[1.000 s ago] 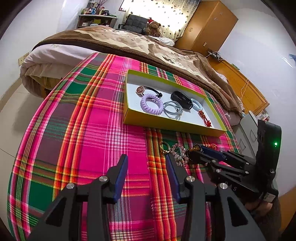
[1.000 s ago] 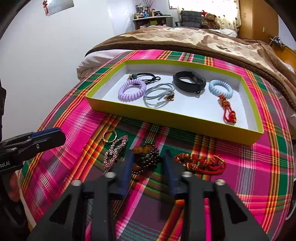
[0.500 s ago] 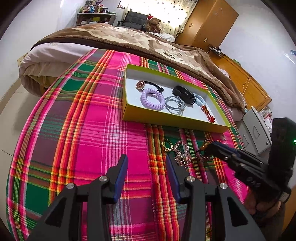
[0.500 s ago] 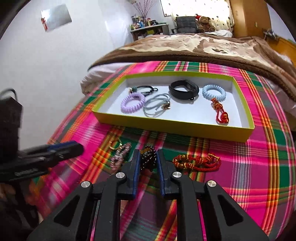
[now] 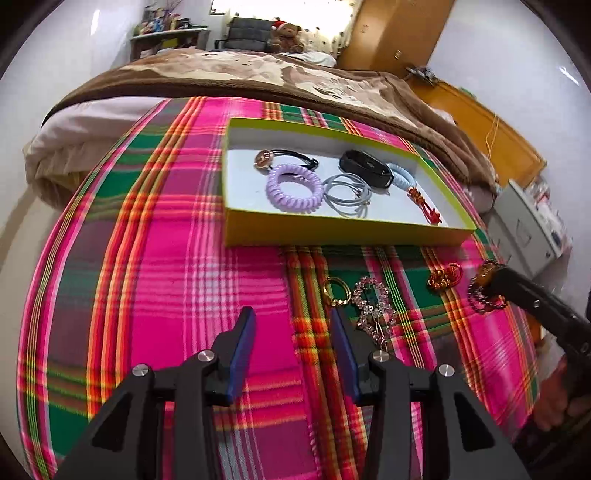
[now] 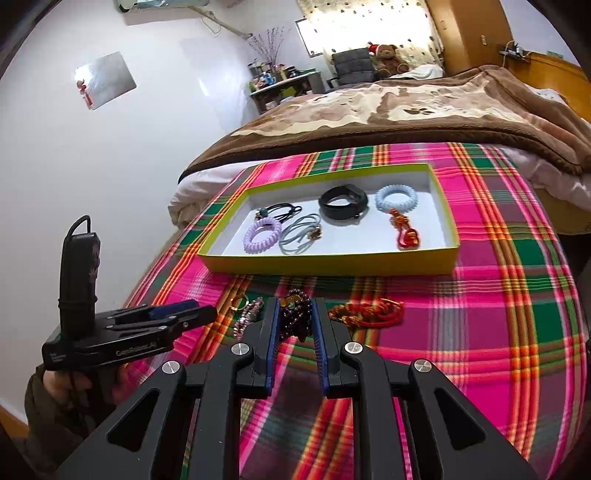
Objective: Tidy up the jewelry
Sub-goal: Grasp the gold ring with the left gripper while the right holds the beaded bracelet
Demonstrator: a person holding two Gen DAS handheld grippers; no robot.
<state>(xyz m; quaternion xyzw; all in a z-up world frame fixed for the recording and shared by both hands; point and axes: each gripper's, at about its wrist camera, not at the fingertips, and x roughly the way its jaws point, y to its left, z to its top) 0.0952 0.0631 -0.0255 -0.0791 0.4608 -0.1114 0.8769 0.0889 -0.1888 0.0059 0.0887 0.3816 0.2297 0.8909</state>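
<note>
My right gripper (image 6: 295, 314) is shut on a dark beaded bracelet (image 6: 294, 314) and holds it just above the plaid cloth; the same bracelet (image 5: 484, 291) hangs from its tip in the left wrist view. My left gripper (image 5: 293, 321) stands open over the cloth with nothing between its fingers. Just right of it lie a pink rhinestone hair clip (image 5: 373, 302) and a gold ring (image 5: 337, 291). A red knotted cord (image 6: 369, 312) lies beside the held bracelet. The yellow-green box (image 6: 332, 264) holds a purple coil tie (image 6: 260, 236), a black band (image 6: 343, 201) and other pieces.
The plaid cloth (image 5: 147, 258) covers the foot of a bed with a brown blanket (image 6: 406, 107) behind the box. A grey cabinet (image 5: 524, 229) stands at the right of the bed, a wooden wardrobe (image 5: 391, 33) at the back. A hand (image 6: 66, 384) holds the left gripper.
My right gripper closed on the dark beaded bracelet and lifted it off the cloth. The left gripper drifted a little toward the hair clip, still open.
</note>
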